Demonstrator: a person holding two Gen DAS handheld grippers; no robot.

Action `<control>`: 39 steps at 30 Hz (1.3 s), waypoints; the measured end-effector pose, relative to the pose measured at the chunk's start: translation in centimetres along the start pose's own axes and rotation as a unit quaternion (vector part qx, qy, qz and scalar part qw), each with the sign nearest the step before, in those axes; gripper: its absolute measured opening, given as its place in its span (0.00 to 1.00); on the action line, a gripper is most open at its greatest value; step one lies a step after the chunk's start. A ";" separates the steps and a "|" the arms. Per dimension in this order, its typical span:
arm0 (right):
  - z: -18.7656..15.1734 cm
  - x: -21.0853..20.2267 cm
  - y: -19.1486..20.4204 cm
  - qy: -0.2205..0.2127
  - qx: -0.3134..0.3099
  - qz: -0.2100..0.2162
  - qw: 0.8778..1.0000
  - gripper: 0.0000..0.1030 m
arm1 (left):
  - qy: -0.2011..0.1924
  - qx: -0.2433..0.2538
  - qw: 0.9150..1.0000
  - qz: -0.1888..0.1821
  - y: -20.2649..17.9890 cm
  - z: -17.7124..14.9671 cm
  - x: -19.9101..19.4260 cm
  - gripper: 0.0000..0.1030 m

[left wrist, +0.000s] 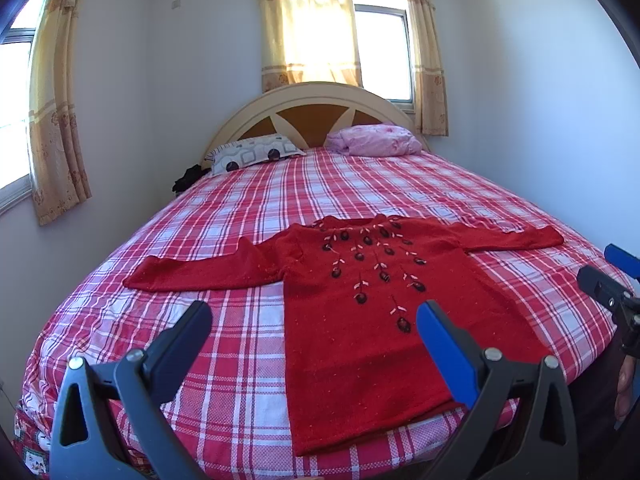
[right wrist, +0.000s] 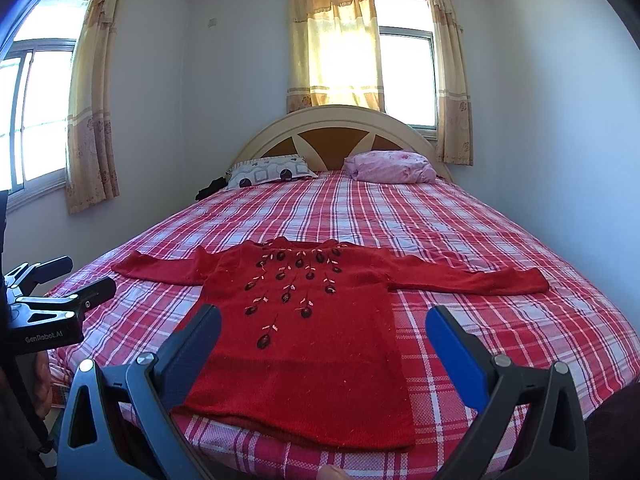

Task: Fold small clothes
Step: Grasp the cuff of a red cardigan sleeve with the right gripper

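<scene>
Here a red sweater (left wrist: 360,340) lies flat and face up on the bed (left wrist: 240,208), both sleeves stretched out to the sides, its hem at the foot edge and its neck toward 12 o'clock. Dark embroidered flowers with pale leaves fan down from the collar over the chest. The bedspread is a red, white and pink plaid.

The left gripper (left wrist: 316,320) hangs above the foot of the bed with its jaws spread wide and nothing between them; in its own view the sweater's body sits between the two fingers, slightly toward 1 o'clock, and the left-hand sleeve reaches out toward 9 o'clock. The right gripper (right wrist: 324,324) hovers likewise, jaws spread wide and empty, with the hem of the sweater below and between its fingers. Neither gripper touches the cloth. In the left wrist view the right gripper shows at 3 o'clock; in the right wrist view the left one shows at 9 o'clock, a hand (right wrist: 40,384) wrapped around its handle.

At the far end, at 12 o'clock, stands an arched cream headboard (left wrist: 308,100), with a patterned pillow (left wrist: 256,154) at 11 o'clock and a bundled pink quilt (left wrist: 376,140) at 1 o'clock. Yellow curtains (left wrist: 312,24) hang over the window behind.
</scene>
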State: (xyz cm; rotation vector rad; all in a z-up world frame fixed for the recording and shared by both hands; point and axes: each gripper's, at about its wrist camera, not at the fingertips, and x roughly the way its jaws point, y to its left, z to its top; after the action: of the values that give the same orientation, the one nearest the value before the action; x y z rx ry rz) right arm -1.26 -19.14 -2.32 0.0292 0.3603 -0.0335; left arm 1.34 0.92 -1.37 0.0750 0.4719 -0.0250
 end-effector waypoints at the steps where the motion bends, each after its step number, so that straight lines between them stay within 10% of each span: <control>1: -0.2 0.3 -0.1 0.003 0.002 0.000 1.000 0.99 | 0.001 0.000 1.000 0.002 0.0 -0.1 0.2 1.00; 20: -4.2 10.5 -6.8 0.090 0.065 -0.006 0.994 0.99 | 0.051 0.048 0.997 -0.026 -2.7 0.5 10.9 1.00; 30: -2.4 16.2 -20.1 0.106 0.171 -0.054 0.978 0.97 | 0.074 0.053 0.995 -0.033 -3.7 1.6 16.9 1.00; 39: -1.9 20.4 -34.3 0.114 0.274 -0.139 0.945 0.72 | 0.110 0.032 0.993 -0.011 -2.2 1.2 22.0 1.00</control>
State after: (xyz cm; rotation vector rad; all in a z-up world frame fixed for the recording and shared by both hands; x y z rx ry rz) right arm 15.82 -53.94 -12.03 0.5369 0.5763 -0.4132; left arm 21.42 -1.47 -10.45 0.1357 0.6916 -0.0546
